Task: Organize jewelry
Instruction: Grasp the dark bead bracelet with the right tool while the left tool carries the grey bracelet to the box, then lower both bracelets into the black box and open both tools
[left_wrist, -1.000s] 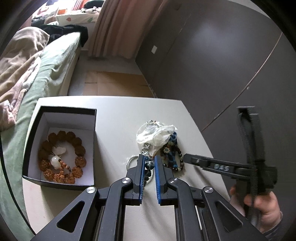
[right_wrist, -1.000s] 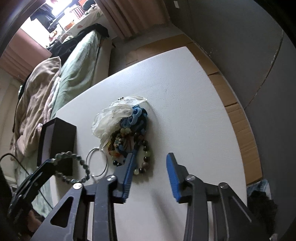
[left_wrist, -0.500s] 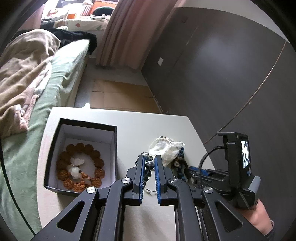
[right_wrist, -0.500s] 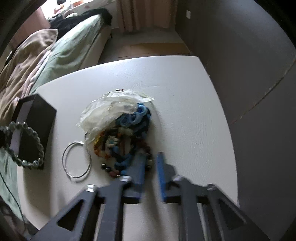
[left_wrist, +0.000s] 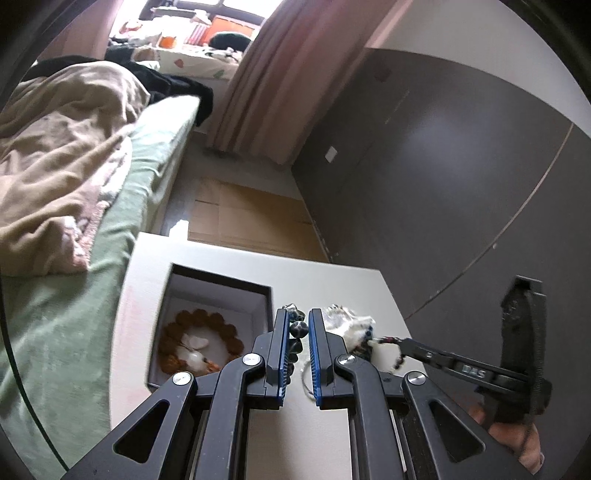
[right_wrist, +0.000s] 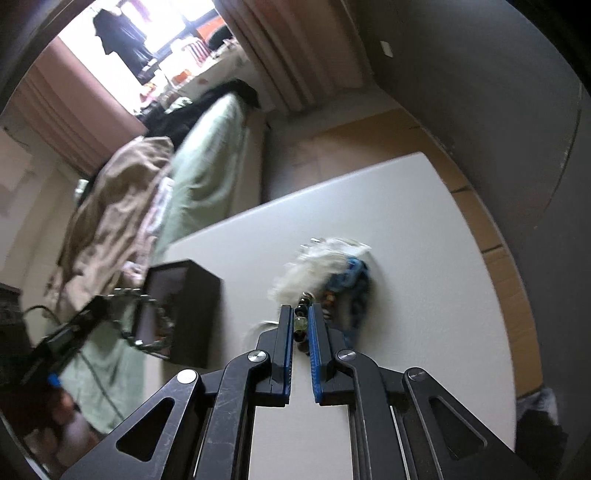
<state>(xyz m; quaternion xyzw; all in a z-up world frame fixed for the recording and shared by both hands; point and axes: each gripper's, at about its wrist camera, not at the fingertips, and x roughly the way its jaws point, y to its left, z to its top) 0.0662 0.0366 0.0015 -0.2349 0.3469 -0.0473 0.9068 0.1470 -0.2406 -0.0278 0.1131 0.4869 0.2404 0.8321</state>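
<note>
My left gripper (left_wrist: 295, 317) is shut on a bracelet of dark green beads (left_wrist: 298, 328), held above the table beside the black box (left_wrist: 218, 281). The box's white inside holds a brown bead bracelet (left_wrist: 201, 338). In the right wrist view that gripper (right_wrist: 101, 304) comes in from the left, its bracelet (right_wrist: 149, 319) hanging as a loop in front of the box (right_wrist: 195, 310). My right gripper (right_wrist: 301, 314) is shut on a bracelet of mixed dark and pale beads (right_wrist: 300, 324), lifted off the jewelry pile (right_wrist: 347, 284). Its tip (left_wrist: 404, 343) shows a strand of those beads (left_wrist: 388, 339).
The pile has a white gauze pouch (right_wrist: 325, 258) and blue pieces, and a thin silver hoop (left_wrist: 304, 373) lies near it on the white table (right_wrist: 406, 240). A bed with a green sheet (left_wrist: 55, 314) borders the table's left. A hand (left_wrist: 517, 439) holds the right tool.
The right gripper closed on the mixed bead bracelet in the pile and rose with it. The left gripper lifted its bead bracelet and shifted toward the box.
</note>
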